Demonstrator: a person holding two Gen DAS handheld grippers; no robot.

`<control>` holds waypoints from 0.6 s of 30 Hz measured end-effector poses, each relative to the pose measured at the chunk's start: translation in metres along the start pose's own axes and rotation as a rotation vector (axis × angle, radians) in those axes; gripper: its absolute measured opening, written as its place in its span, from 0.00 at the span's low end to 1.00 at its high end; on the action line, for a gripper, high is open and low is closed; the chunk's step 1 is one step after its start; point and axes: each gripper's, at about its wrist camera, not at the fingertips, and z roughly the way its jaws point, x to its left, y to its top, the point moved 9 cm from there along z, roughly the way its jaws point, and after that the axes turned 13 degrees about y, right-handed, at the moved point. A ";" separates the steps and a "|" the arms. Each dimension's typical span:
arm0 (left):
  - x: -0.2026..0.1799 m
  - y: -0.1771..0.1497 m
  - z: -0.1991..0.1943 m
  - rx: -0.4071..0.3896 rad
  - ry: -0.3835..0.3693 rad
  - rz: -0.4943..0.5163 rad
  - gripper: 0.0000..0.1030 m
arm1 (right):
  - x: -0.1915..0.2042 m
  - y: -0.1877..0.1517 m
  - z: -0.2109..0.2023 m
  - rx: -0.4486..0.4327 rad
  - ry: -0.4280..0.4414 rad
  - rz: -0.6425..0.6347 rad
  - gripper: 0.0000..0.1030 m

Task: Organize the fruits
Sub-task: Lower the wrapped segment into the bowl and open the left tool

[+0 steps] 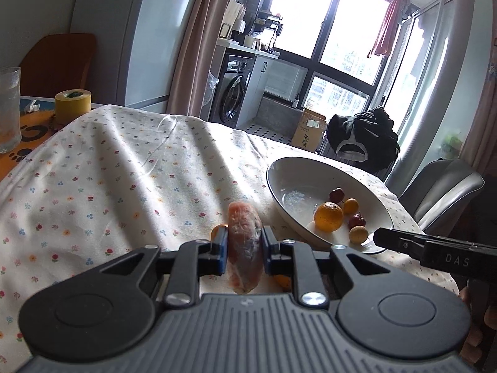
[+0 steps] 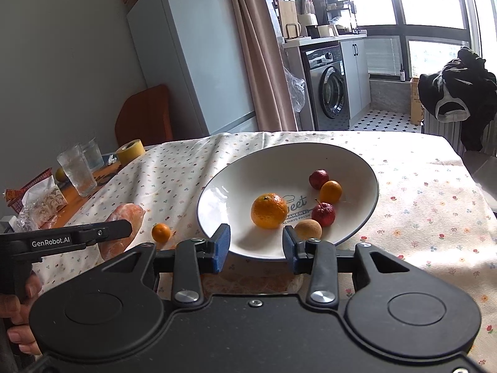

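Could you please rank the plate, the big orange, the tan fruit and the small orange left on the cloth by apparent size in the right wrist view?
1. Plate
2. Big orange
3. Tan fruit
4. Small orange, which looks only slightly smaller than the tan fruit, so their order is unsure.

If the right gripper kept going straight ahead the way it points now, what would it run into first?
Most likely the near rim of the white plate: the open right gripper frames that edge. Beyond it sits the large orange. Depth is uncertain, since the gripper may be above the rim.
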 end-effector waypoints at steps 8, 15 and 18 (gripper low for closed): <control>-0.037 0.013 0.006 -0.021 -0.058 0.053 0.20 | -0.015 -0.003 -0.014 -0.019 -0.024 0.024 0.49; -0.069 0.016 0.017 -0.019 -0.096 0.090 0.20 | -0.029 -0.008 -0.023 -0.026 -0.038 0.051 0.51; -0.080 0.017 0.024 -0.012 -0.103 0.099 0.20 | -0.034 -0.011 -0.026 -0.030 -0.043 0.062 0.51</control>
